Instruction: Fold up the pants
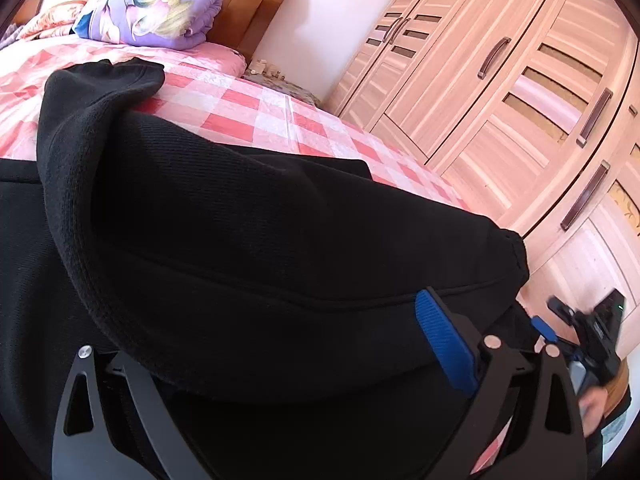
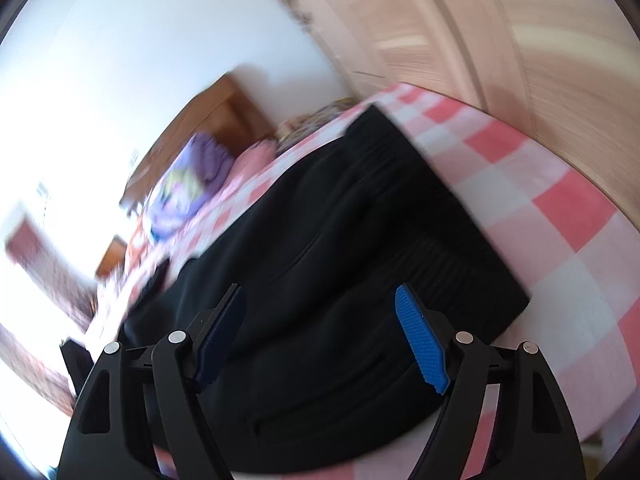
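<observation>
Pants (image 2: 352, 240) (black knit) | left tool (image 1: 280, 344) state unclear | right tool (image 2: 320, 336) spread wide

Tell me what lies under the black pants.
Under the black pants lies the pink checked bedsheet, showing around them. Whatever sits directly beneath the fabric is covered.

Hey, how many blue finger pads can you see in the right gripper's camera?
2. The lit pad sits right of centre; the shadowed pad sits left of centre, with the black pants beyond both.
</observation>
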### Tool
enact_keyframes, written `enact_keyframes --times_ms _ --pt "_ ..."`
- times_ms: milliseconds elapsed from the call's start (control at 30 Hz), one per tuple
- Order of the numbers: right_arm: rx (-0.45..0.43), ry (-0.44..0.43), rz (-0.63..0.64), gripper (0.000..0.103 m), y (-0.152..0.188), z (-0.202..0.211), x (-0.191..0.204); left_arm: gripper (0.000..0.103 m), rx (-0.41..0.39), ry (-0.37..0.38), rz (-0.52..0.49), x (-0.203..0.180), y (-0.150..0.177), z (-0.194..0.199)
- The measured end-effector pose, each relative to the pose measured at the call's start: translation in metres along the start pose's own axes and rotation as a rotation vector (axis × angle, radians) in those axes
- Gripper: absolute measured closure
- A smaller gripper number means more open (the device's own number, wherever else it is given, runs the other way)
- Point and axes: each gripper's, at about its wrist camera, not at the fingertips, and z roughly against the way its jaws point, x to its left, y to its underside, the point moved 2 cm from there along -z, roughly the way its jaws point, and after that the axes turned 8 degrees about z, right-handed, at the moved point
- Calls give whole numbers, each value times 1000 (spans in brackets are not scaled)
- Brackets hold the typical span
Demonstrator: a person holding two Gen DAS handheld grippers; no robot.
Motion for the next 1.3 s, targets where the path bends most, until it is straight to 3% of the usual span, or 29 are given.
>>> enact_keyframes --times_ms 200,300,367,400,433,567,633,667,700,767,833,900,1000,1100,1200,1300 --pt "-35 -15 -75 29 -43 -27 -23 4 -5 49 32 11 -3 9" --pt "33 29 -118 30 -45 -42 -32 3 -6 47 30 10 -2 9" --pt "69 13 -151 43 -42 -47 -43 3 -6 52 34 11 -2 10" --pt "69 33 -137 57 -41 -49 -46 3 -3 55 37 11 -2 10" --pt "60 40 -117 63 -41 -45 -44 3 3 60 44 12 -3 10" --pt "-9 4 -50 78 -52 -33 -36 2 26 63 103 15 -9 10" --pt "-44 9 26 83 -59 -23 -21 3 50 73 204 20 -17 10" --pt "-58 7 56 83 -63 -17 -13 15 57 73 260 23 -22 9" --pt "-67 1 71 84 -65 -14 -7 48 63 62 311 27 -27 9" --pt "-89 -16 85 85 -80 -9 7 89 122 19 371 32 -44 -1" --pt "-85 -27 76 85 -99 -13 16 91 146 46 400 27 -70 -5" --pt "-72 -34 63 86 -115 -20 23 91 127 37 355 10 -101 -3" --pt "-69 -66 -17 86 -141 -24 24 94 35 46 302 -22 -161 17" --pt "-101 -144 -121 86 -157 -16 18 94 -12 122 308 -41 -206 37" --pt "-132 -201 -157 86 -154 3 12 94 -22 138 243 -54 -216 56" --pt "-133 -238 -129 86 -134 22 6 94 -13 127 178 -55 -195 64"
